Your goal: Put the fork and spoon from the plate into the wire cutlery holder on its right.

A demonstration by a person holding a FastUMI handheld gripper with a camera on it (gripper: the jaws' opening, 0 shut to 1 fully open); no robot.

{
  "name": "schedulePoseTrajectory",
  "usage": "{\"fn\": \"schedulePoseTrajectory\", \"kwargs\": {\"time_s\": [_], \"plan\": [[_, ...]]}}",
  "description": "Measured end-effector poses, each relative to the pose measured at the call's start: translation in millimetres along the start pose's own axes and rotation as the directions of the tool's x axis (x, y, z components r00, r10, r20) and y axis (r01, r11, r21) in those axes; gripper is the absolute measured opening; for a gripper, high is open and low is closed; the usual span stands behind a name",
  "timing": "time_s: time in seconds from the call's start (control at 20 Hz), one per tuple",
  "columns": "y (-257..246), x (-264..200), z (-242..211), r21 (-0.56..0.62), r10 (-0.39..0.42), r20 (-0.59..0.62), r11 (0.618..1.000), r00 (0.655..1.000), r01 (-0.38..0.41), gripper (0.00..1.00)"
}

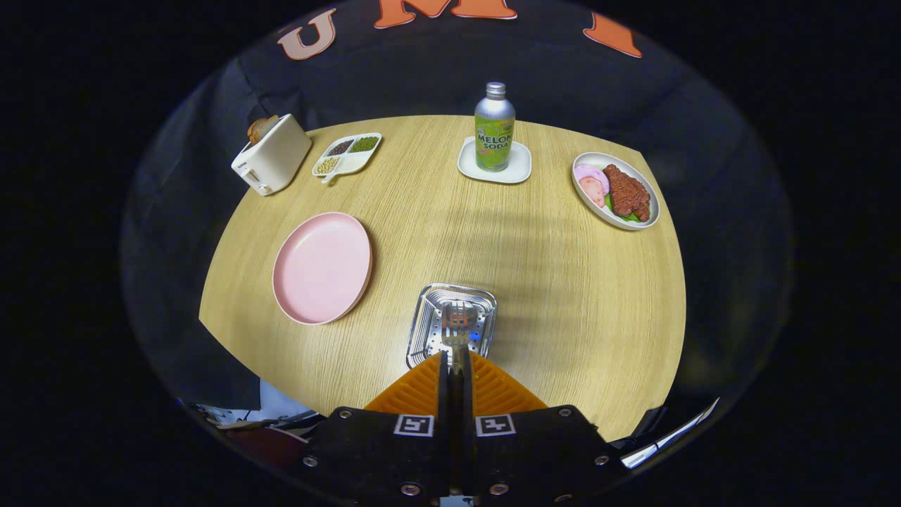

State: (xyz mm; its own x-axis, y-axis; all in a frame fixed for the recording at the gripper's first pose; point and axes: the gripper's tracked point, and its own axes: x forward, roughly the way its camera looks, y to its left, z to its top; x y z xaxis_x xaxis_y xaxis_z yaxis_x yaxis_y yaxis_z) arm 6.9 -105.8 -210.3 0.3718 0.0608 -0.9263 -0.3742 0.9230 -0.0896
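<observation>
My gripper (456, 363) is shut on the handle of a metal fork (456, 322). The fork's head points forward, right over the open top of the wire cutlery holder (425, 331). The holder stands on the table just ahead of my fingers, seen from above. Left of the holder lies the pink plate (322, 267), with nothing on it. I cannot make out a spoon; the holder's inside is partly hidden by the fork and by reflections.
On the round wooden table (563, 296) beyond the holder stand a soda bottle (494, 127) on a white coaster, a plate of meat (618, 190) to the far right, a white toaster (271, 155) and a divided dish of beans (348, 153) to the far left.
</observation>
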Motion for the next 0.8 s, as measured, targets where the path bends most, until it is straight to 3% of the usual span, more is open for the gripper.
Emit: {"fn": "schedulePoseTrajectory", "kwargs": {"time_s": [0.4,0.5,0.55,0.6,0.7,0.8], "plan": [[9.4,23.4,11.7,-0.065,0.033,-0.024,0.997,0.999,-0.034,0.1],[14.9,19.3,21.8,-0.046,0.058,0.003,0.997,0.998,-0.058,0.27],[14.0,17.4,25.4,-0.042,0.059,0.021,0.997,0.998,-0.058,0.54],[13.1,12.9,30.9,-0.039,0.057,0.044,0.998,0.997,-0.055,0.64],[11.7,-0.5,43.6,-0.025,0.058,0.1,0.998,0.993,-0.056,0.96],[9.0,-19.4,57.4,-0.009,0.059,0.168,0.998,0.984,-0.058,1.0]]}}
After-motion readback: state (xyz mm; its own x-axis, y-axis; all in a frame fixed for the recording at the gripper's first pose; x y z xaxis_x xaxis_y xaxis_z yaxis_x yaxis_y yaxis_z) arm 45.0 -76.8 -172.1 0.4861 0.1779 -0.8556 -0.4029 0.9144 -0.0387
